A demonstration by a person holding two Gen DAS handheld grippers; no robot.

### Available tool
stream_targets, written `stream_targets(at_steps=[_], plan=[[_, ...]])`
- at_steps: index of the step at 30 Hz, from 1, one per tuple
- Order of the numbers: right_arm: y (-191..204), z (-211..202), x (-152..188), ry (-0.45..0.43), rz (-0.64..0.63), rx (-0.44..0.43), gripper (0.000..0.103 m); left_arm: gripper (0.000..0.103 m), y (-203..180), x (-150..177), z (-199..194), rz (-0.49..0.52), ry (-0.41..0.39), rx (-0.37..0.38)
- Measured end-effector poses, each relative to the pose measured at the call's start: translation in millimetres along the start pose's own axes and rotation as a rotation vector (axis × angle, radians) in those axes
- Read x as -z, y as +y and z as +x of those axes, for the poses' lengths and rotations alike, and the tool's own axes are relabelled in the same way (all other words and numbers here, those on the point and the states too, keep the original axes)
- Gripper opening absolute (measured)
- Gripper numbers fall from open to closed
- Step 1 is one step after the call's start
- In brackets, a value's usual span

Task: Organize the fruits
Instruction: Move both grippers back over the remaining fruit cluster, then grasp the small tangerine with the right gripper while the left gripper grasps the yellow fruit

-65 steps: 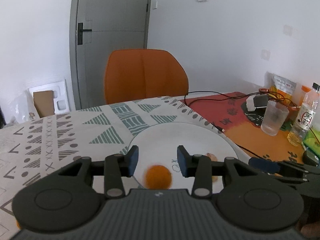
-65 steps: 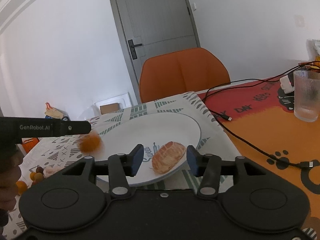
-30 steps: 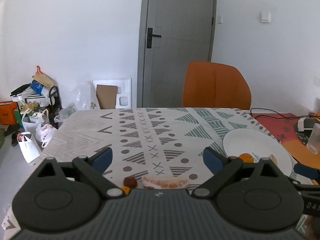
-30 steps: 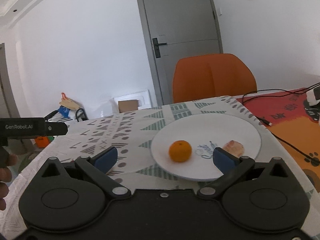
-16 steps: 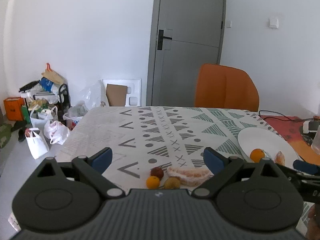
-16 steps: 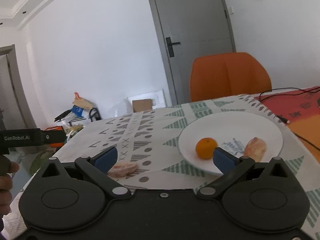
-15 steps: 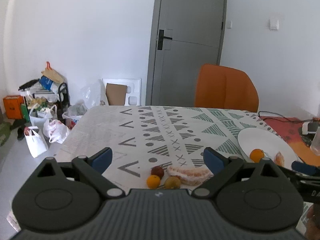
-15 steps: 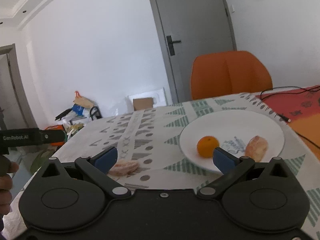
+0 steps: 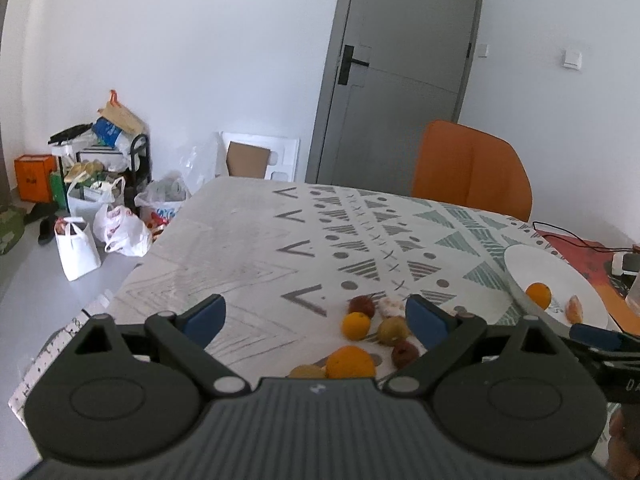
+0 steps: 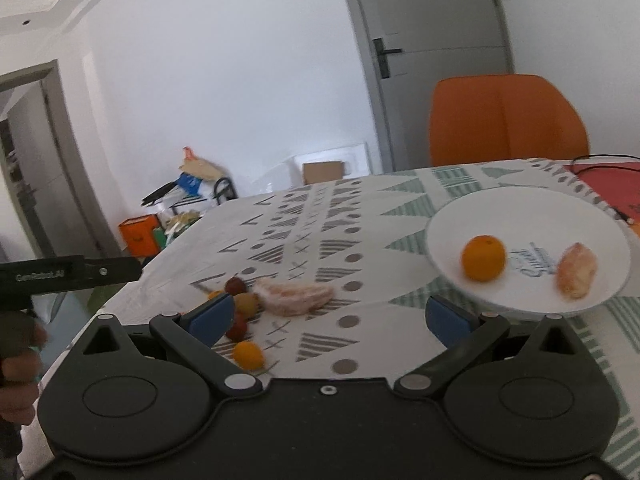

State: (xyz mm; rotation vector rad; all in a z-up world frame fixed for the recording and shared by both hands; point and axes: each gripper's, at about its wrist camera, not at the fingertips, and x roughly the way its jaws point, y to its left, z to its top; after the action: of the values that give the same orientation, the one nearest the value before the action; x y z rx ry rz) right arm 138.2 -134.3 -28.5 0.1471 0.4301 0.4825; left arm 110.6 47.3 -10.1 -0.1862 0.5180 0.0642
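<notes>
A white plate (image 10: 528, 208) on the patterned tablecloth holds a small orange (image 10: 483, 258) and a peeled segment (image 10: 577, 269); the plate also shows at the right of the left wrist view (image 9: 532, 266). A loose pile of fruit lies left of it: oranges (image 9: 351, 362), small dark red fruits (image 9: 362, 305), a yellowish one (image 9: 393, 330) and a peeled piece (image 10: 295, 295). My left gripper (image 9: 316, 318) is open and empty above the pile. My right gripper (image 10: 328, 316) is open and empty, between the pile and the plate.
An orange chair (image 9: 472, 168) stands at the table's far side before a grey door (image 9: 400, 68). Bags and boxes (image 9: 92, 200) crowd the floor left of the table. A red mat with cables (image 9: 580, 244) lies right of the plate.
Both grippers have swung left and pulled back from the plate. More of the fruit pile has come into view before each. Both stay open and empty.
</notes>
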Motion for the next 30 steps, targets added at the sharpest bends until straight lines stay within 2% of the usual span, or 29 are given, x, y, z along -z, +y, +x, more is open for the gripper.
stream_targets(at_steps=[4, 7, 14, 21, 22, 24, 25, 26, 30], plan=[[7, 7, 2, 0.021, -0.022, -0.021, 0.101, 0.094, 10, 4, 4, -0.018, 0.006, 0.000], [13, 13, 3, 0.046, -0.029, -0.036, 0.094, 0.094, 15, 8, 6, -0.022, 0.013, -0.001], [27, 31, 7, 0.099, -0.047, -0.063, 0.081, 0.079, 30, 15, 11, -0.048, 0.023, -0.001], [39, 47, 16, 0.143, -0.074, -0.081, 0.076, 0.068, 49, 23, 15, -0.084, 0.040, -0.025], [41, 51, 18, 0.153, -0.078, -0.083, 0.069, 0.067, 51, 23, 15, -0.084, 0.042, -0.026], [42, 58, 21, 0.187, -0.079, -0.090, 0.047, 0.066, 52, 25, 15, -0.084, 0.046, -0.020], [42, 61, 23, 0.193, -0.079, -0.086, 0.027, 0.066, 52, 26, 14, -0.083, 0.048, -0.015], [42, 60, 23, 0.182, -0.085, -0.072, 0.021, 0.066, 52, 26, 14, -0.079, 0.051, -0.009], [38, 57, 18, 0.176, -0.048, -0.086, 0.021, 0.065, 46, 29, 14, -0.063, 0.064, 0.018]])
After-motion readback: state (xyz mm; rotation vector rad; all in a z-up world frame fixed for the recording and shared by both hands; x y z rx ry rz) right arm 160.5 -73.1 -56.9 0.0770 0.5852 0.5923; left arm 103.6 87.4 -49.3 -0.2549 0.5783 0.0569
